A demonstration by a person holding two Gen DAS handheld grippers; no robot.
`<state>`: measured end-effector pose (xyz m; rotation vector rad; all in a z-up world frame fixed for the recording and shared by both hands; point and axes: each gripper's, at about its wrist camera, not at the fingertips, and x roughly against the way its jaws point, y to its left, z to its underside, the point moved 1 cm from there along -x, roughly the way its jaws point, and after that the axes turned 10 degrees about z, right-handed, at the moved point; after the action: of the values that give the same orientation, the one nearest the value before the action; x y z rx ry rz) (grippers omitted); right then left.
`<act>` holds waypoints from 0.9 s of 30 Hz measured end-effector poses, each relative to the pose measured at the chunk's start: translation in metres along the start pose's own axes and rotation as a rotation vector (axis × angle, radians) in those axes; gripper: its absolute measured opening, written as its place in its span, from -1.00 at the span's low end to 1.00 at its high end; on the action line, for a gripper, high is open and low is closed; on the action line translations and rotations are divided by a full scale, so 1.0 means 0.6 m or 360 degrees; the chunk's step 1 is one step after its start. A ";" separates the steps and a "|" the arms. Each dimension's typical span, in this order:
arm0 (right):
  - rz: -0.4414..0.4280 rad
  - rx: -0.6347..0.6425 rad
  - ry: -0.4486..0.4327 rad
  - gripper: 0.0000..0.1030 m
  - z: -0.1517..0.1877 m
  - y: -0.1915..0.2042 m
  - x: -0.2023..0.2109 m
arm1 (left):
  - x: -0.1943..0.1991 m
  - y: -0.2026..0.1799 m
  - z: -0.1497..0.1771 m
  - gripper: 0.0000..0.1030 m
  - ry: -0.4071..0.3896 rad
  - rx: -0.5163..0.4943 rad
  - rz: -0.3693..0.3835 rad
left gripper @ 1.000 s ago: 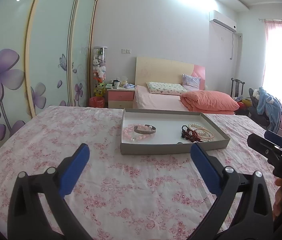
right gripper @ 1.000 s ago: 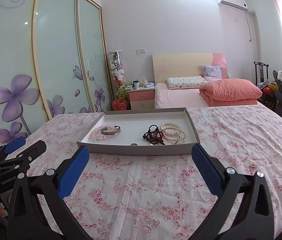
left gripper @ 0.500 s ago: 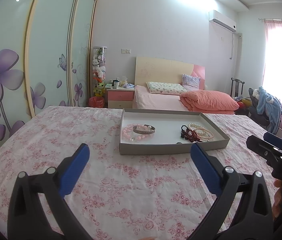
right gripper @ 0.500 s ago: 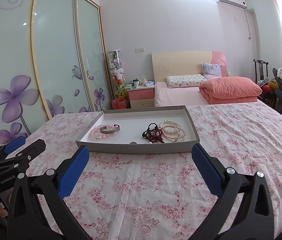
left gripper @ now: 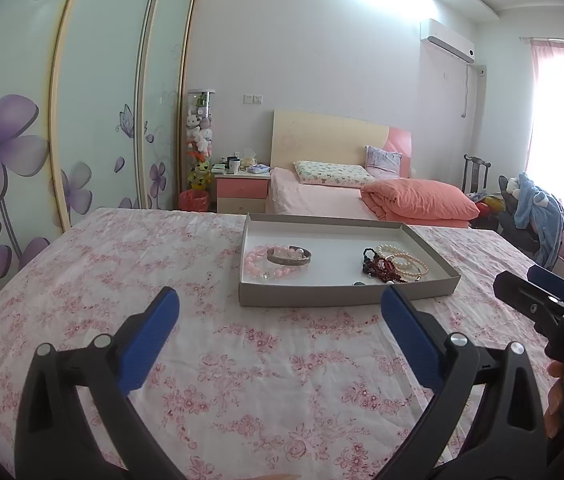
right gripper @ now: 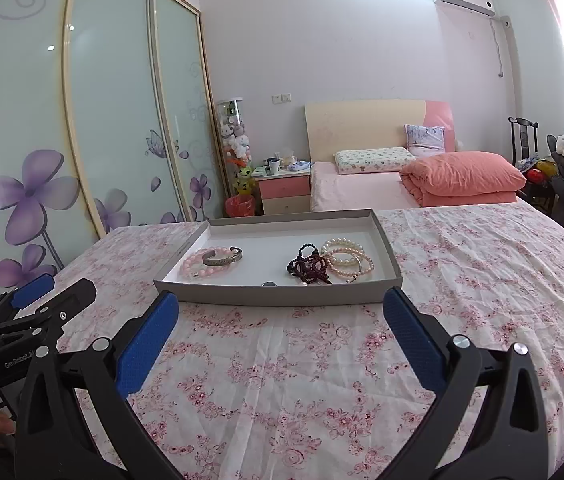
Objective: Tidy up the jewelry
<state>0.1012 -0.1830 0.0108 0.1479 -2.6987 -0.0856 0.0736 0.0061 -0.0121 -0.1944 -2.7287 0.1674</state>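
A shallow grey tray (left gripper: 345,298) (right gripper: 278,295) lies on the pink floral cloth. In its left part sit a pink bead bracelet (left gripper: 260,262) (right gripper: 196,263) and a silver bangle (left gripper: 289,256) (right gripper: 222,256). In its right part lie dark red beads (left gripper: 379,267) (right gripper: 309,266) tangled with pearl bracelets (left gripper: 405,260) (right gripper: 347,256), and a small ring (right gripper: 269,284) near the front wall. My left gripper (left gripper: 280,316) is open and empty, short of the tray. My right gripper (right gripper: 282,316) is open and empty, just before the tray's front wall.
The floral cloth (left gripper: 122,272) covers a wide table. The right gripper shows at the right edge of the left wrist view (left gripper: 537,300); the left gripper shows at the left of the right wrist view (right gripper: 38,308). A bed (right gripper: 421,184), nightstand (right gripper: 283,192) and wardrobe doors (right gripper: 122,120) stand behind.
Both grippers have drifted slightly toward the tray and stay open. The jewelry has not moved.
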 end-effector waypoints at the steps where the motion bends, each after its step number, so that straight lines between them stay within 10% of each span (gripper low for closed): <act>1: 0.0001 -0.0001 0.0001 0.97 0.000 -0.001 -0.001 | 0.001 0.000 0.000 0.92 -0.0001 -0.0001 0.0001; 27: -0.0003 -0.0004 0.0010 0.97 0.003 0.005 -0.001 | -0.001 0.001 0.002 0.92 0.0000 -0.0008 -0.0001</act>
<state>0.1005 -0.1802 0.0093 0.1499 -2.6918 -0.0886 0.0737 0.0063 -0.0132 -0.1953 -2.7294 0.1606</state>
